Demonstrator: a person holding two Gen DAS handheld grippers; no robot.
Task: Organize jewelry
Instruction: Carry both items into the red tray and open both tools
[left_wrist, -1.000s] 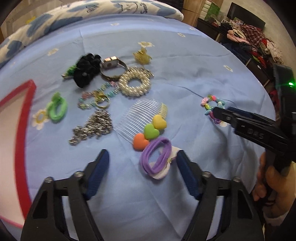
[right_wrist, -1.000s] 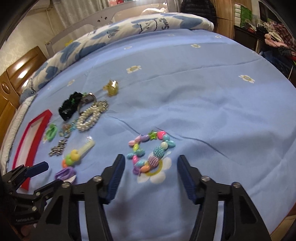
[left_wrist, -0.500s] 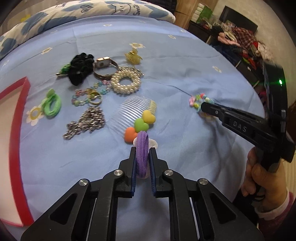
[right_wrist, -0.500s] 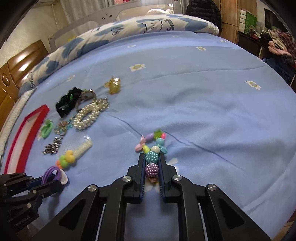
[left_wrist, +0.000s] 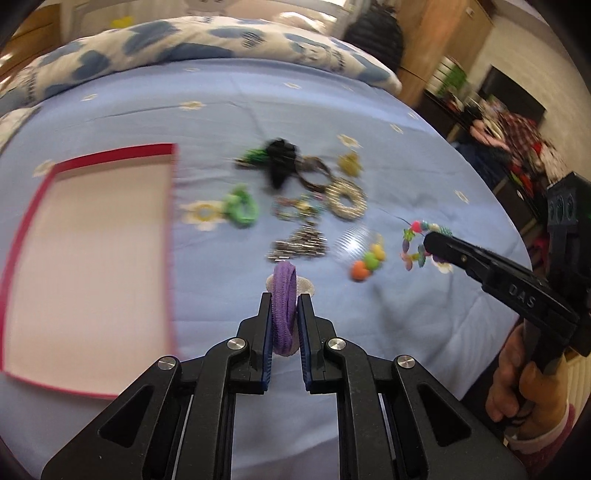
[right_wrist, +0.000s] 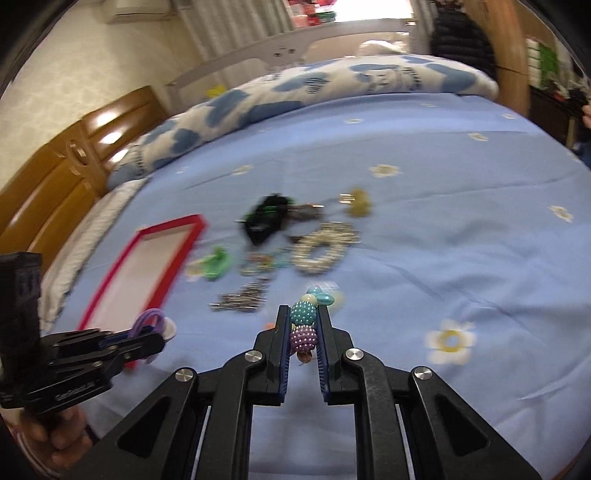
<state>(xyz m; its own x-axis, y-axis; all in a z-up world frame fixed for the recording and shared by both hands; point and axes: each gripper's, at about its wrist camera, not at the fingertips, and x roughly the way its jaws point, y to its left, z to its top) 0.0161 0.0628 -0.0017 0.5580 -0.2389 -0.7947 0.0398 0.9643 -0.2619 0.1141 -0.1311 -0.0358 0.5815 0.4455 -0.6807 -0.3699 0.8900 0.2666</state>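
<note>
Purple hair tie (left_wrist: 284, 295) now lifted in left tongs (left_wrist: 284, 301), bead bracelet (right_wrist: 303, 325) raised – right tongs (right_wrist: 302, 325)

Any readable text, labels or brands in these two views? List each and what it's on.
"DAS": on the side of the right gripper, seen in the left wrist view.
Pale lettering on the side of the left gripper, seen in the right wrist view: too small and blurred to read.
Dark printed letters on the quilt at the head of the bed: blurred, unreadable.
Nothing else carries legible text.
</note>
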